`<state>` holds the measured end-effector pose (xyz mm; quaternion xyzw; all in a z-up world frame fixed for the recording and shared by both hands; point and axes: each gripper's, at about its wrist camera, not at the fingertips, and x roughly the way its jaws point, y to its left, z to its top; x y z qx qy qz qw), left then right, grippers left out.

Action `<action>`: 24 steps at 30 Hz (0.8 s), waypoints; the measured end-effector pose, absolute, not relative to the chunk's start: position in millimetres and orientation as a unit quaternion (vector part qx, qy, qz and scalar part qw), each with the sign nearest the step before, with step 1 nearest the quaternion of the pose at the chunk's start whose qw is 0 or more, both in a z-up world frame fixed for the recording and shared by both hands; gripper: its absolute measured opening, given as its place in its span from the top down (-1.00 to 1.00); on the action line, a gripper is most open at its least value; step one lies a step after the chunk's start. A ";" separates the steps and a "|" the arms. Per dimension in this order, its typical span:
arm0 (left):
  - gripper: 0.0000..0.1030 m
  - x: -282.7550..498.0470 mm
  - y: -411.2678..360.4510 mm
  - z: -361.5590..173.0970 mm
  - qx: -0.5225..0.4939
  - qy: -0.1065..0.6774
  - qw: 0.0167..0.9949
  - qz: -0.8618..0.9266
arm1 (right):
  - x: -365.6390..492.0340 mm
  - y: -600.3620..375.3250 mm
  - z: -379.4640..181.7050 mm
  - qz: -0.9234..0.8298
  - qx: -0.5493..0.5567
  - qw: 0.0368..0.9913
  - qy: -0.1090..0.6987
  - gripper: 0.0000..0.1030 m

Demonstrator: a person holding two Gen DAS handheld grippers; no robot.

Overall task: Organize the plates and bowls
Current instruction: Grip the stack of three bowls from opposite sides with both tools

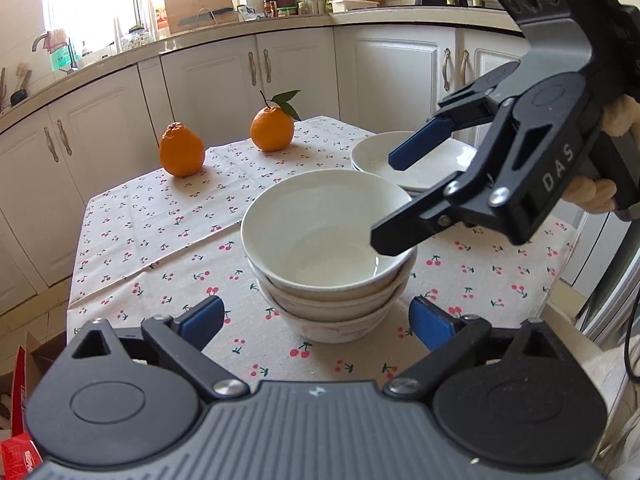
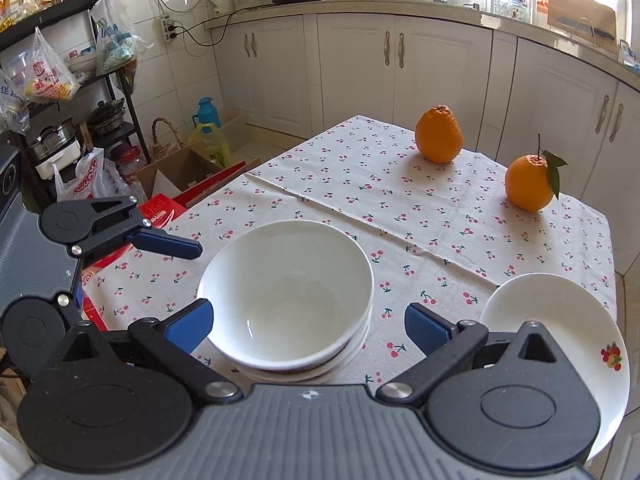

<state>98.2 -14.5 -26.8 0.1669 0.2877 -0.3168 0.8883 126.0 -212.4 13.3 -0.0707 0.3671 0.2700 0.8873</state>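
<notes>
Bowls: 3 white bowls [image 1: 326, 256] sit nested in 1 stack at the centre of the left wrist view, on the cherry-print cloth of the surface [image 1: 168, 240]; the lower 2 show only as rims and side bands.
Plates: a stack of white plates [image 1: 374, 152] lies right of centre behind the bowls, partly hidden by the right tool; how many, I cannot tell. In the right wrist view the top plate [image 2: 548, 304] sits at lower right, its near edge cut off by the tool body.
Left tool: the left tool [image 1: 316, 322] stands wide at the bottom of its own view, nothing between the blue pads, the bowl stack just beyond them.
Right tool: the right tool [image 2: 308, 326] is spread wide, empty, with the bowl stack in the gap ahead. In the left wrist view it reaches in from the upper right, 1 finger over the top bowl's rim; contact is hard to judge.
Hand: only fingers of the person's hand [image 1: 592, 192] show behind the right tool's grip.
Oranges: 2 oranges [image 1: 182, 150] stand at the far side of the surface, 1 with a leaf.
</notes>
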 end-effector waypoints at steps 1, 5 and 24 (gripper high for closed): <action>-0.91 97.2 -13.7 -28.2 0.177 0.285 0.887 -0.318 | 121.7 -213.2 11.3 0.267 -0.077 0.889 0.365 -1.00; -0.91 97.2 -9.6 -32.8 0.200 0.287 0.874 -0.336 | 106.6 -214.2 3.2 0.258 -0.110 0.890 0.358 -1.00; -0.91 130.8 -7.0 -60.8 0.224 0.313 0.830 -0.403 | 111.6 -205.9 -42.7 0.253 -0.148 0.879 0.377 -1.00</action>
